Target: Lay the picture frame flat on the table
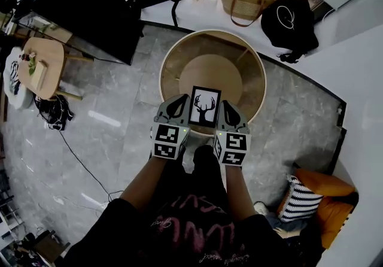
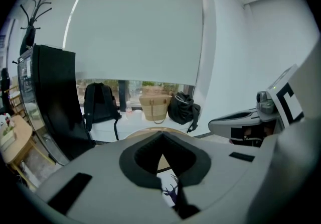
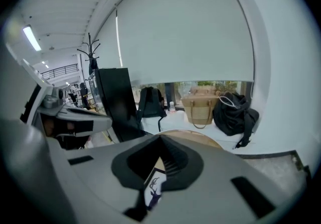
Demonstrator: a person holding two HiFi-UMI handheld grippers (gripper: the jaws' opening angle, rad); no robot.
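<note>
From above, the head view shows the picture frame [image 1: 204, 106] face-up toward the camera, its black deer print readable, over the near edge of the round wooden table [image 1: 209, 74]. The left tool [image 1: 179, 103] is against its left side and the right tool [image 1: 226, 107] against its right. Whether the frame's lower edge touches the table cannot be told, as the tools and the person's arms cover it. Only this view takes in the grey floor, the orange seat [image 1: 326, 191] with a striped cushion [image 1: 298, 200] at the lower right, and the whole table rim. The left gripper view shows what the head view cannot. Its dark pads are drawn in to a narrow slit with a strip of the deer print [image 2: 170, 190] caught in it, so this tool is clamped on the frame's edge. Most of the frame is hidden behind the tool's grey body. Beyond lie a sliver of the table, a black backpack [image 2: 100, 105], a woven bag [image 2: 154, 107] and a dark bag [image 2: 183, 108] under a white blind, with the right tool at the right edge. The right gripper view mirrors this. Its pads are closed on the frame's other edge [image 3: 153, 190], only a thin slice of print and one black-bordered corner is visible, and the left tool is cut off at the left.
</note>
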